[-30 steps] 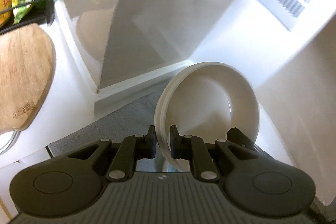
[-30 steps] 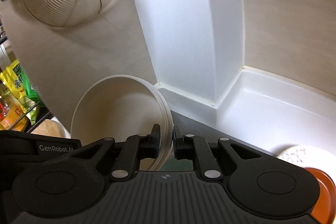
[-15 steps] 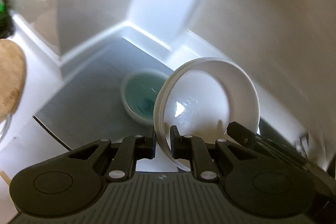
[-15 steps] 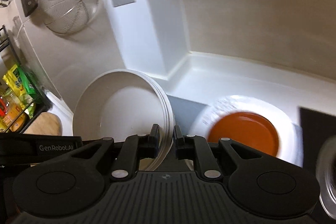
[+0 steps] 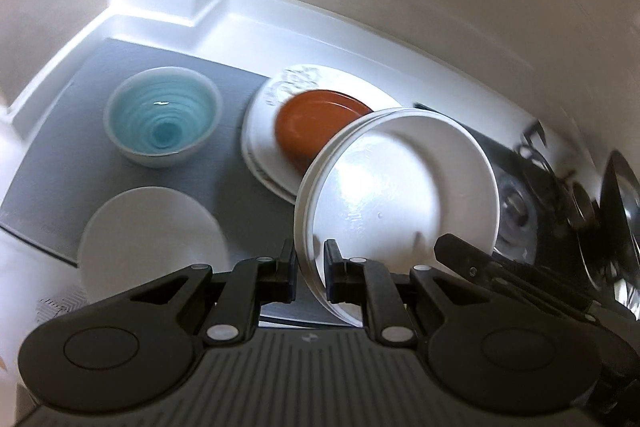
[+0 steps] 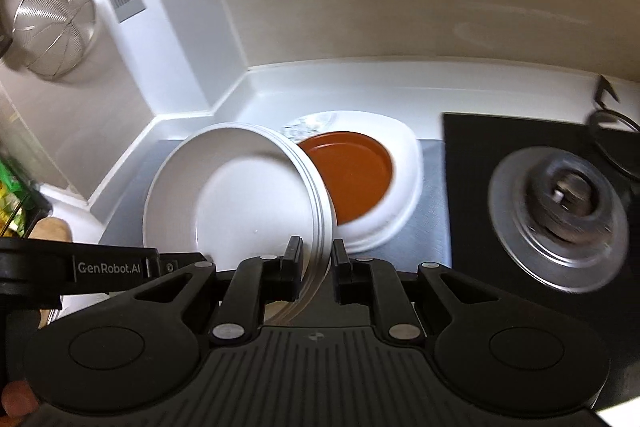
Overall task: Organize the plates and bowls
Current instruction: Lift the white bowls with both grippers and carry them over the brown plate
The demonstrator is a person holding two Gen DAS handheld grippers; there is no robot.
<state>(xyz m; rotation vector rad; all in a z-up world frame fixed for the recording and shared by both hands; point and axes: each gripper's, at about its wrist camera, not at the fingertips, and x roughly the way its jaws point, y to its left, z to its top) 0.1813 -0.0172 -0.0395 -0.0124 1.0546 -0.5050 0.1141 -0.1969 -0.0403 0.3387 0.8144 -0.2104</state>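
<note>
Both grippers hold one stack of white plates (image 5: 400,195) by opposite rims, above the grey mat (image 5: 60,155). My left gripper (image 5: 310,275) is shut on the stack's left rim. My right gripper (image 6: 314,269) is shut on its right rim; the stack also shows in the right wrist view (image 6: 240,199). On the mat lie an orange plate (image 6: 352,179) on a stack of larger white plates (image 6: 404,155), a light blue bowl (image 5: 162,121) and a white bowl (image 5: 152,239) upside down.
A gas burner (image 6: 560,203) on a black hob lies to the right of the mat. A wire strainer (image 6: 52,23) hangs on the left wall. The white counter corner (image 5: 200,15) closes the back.
Both grippers tilted down and swung right with the white plate stack. The mat with the blue bowl, white bowl, orange plate and the hob came into view.
</note>
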